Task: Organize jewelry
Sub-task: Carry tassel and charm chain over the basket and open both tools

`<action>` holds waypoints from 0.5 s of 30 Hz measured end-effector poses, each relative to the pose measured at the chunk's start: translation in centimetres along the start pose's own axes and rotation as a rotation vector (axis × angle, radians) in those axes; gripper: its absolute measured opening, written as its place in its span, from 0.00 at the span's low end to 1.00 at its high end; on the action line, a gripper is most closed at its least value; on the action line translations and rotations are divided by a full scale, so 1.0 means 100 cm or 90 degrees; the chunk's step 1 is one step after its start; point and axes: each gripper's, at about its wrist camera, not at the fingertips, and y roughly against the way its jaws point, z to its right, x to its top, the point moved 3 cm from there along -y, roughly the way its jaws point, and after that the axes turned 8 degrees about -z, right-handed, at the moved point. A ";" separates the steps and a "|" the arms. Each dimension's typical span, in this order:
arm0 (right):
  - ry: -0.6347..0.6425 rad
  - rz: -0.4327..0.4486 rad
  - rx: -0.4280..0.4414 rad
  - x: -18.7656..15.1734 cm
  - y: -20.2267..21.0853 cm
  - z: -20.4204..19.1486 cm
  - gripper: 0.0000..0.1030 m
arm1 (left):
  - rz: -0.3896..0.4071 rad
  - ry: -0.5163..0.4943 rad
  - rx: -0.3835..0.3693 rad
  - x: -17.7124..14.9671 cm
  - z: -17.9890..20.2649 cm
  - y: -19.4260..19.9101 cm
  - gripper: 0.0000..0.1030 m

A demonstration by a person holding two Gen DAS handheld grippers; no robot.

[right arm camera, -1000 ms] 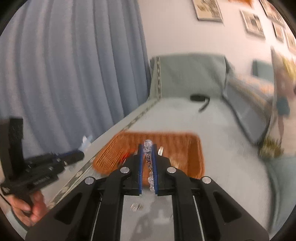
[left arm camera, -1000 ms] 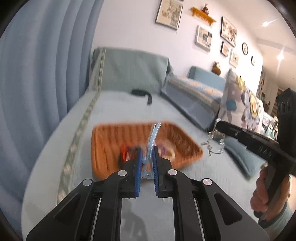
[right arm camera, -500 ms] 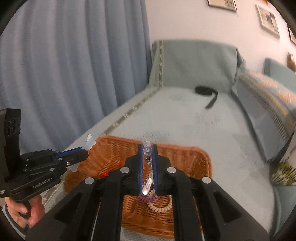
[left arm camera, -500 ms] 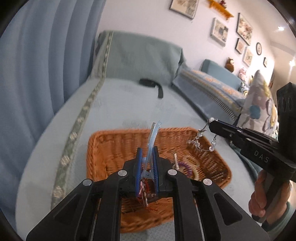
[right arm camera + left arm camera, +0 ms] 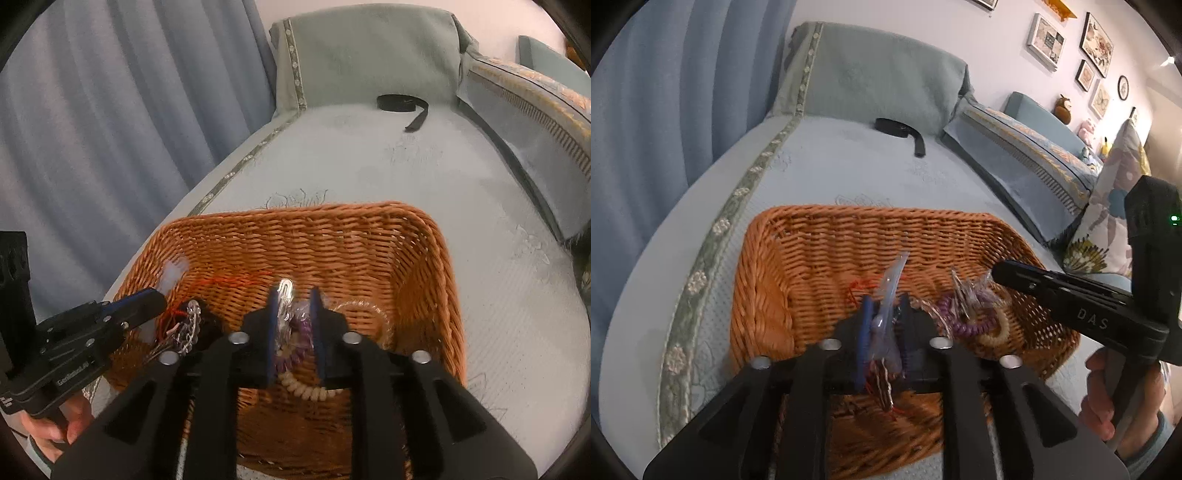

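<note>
The light blue sofa seat [image 5: 388, 170] fills most of both views, and a blue curtain [image 5: 110, 110] hangs at its left side. On the seat stands an orange wicker basket [image 5: 871, 236], and far behind it, near the backrest, lies a black strap [image 5: 406, 105]. Both claws are over the basket. The left claw [image 5: 884, 314] has its blue pads a little apart, and between them stands a clear plastic packet [image 5: 892, 284] with something dark and red inside (if the pads still press on it I cannot tell, the picture is blurred there). The right claw [image 5: 293, 310] is open by a moderate gap and grips nothing; a clear beaded piece of jewelry [image 5: 285, 295] lies just at its left pad, over a purple coil hair tie [image 5: 299, 328] and a cream coil hair tie [image 5: 303, 387] on the basket floor. At the basket's left side lies a shiny chain bracelet [image 5: 186, 328] beside some red thread [image 5: 236, 280].
</note>
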 end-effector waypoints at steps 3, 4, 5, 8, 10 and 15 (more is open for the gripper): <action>-0.003 0.010 0.003 -0.006 0.010 0.002 0.32 | 0.026 -0.002 0.003 -0.006 0.001 0.016 0.41; -0.004 0.012 0.008 -0.007 0.014 0.002 0.32 | 0.033 -0.003 -0.002 -0.007 0.002 0.022 0.41; -0.005 0.015 0.011 -0.009 0.018 0.002 0.32 | 0.042 -0.004 -0.007 -0.010 0.003 0.030 0.41; 0.000 0.028 0.014 -0.018 0.038 -0.001 0.32 | 0.060 -0.007 -0.021 -0.018 0.008 0.050 0.41; 0.004 0.042 0.014 -0.027 0.055 -0.004 0.32 | 0.074 -0.013 -0.032 -0.028 0.014 0.066 0.42; 0.019 0.080 0.003 -0.054 0.099 -0.008 0.32 | 0.097 -0.021 -0.051 -0.052 0.028 0.096 0.42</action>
